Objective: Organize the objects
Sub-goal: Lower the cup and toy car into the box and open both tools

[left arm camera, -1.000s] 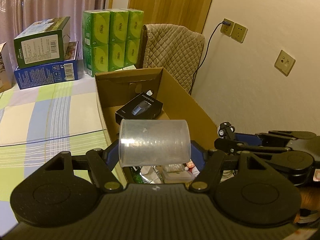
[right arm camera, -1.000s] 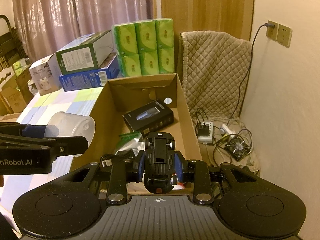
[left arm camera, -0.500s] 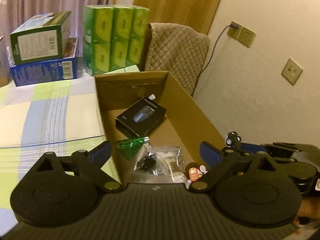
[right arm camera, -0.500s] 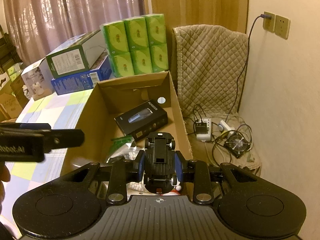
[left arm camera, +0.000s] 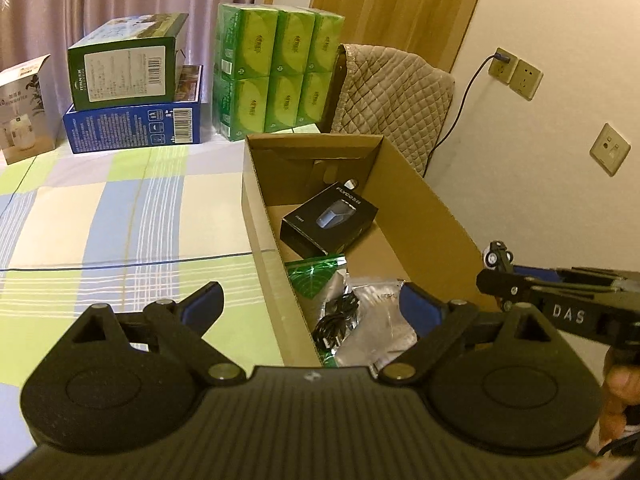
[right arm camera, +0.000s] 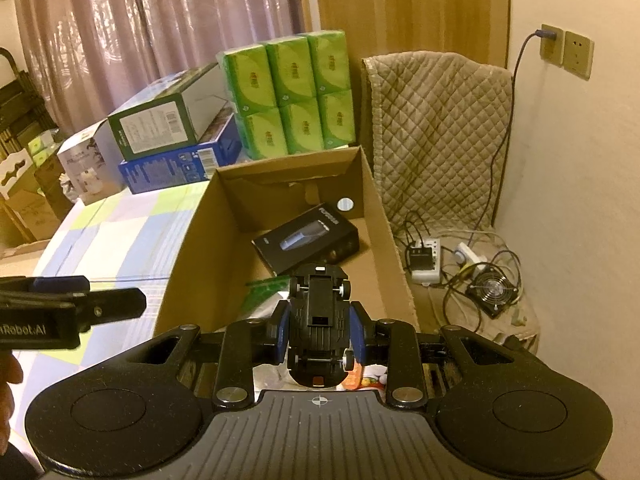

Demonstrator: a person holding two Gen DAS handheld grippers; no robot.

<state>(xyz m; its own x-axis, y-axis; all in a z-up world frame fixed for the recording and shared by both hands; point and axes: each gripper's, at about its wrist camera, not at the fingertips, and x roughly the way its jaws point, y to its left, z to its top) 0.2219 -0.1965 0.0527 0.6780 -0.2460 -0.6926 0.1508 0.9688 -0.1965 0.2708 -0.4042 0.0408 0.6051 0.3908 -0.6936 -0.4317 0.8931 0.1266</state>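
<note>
- The right gripper [right arm camera: 319,336] is clenched on a black toy car [right arm camera: 319,322], blue pads pressed to its two flanks, underside turned to the camera and nose pointing away over the box.
- The car looks like light, stiff moulded plastic; its little wheels and axles are probably the weak parts, so the body sides where it is now held seem the sound place to hold it. Smooth plastic may slip if the squeeze eases.
- The left gripper [left arm camera: 312,304] stands released, fingers wide apart with nothing between them, hanging over the near end of the box beside its left wall.
- Below both lies the open cardboard box [right arm camera: 192,248], resting on a bed with a checked sheet [left arm camera: 120,216]. Inside: a black shaver box [right arm camera: 306,240] toward the far end, a green foil packet [left arm camera: 316,276], a tangle of black cable [left arm camera: 336,320] and silver pouches [left arm camera: 380,328] nearer.
- Open room: bare cardboard floor shows between the shaver box and the right wall, a likely spot for the car. The walls are tall, so it should come in from above and clear the right rim.
- To the right of the box the bed ends; a quilted cover [right arm camera: 436,136], a power strip [right arm camera: 424,260] and a small fan [right arm camera: 494,292] lie beyond, so a drop there would be awkward.
- At the far end stand green tissue packs [left arm camera: 276,72] and stacked cartons [left arm camera: 128,100], well clear.
</note>
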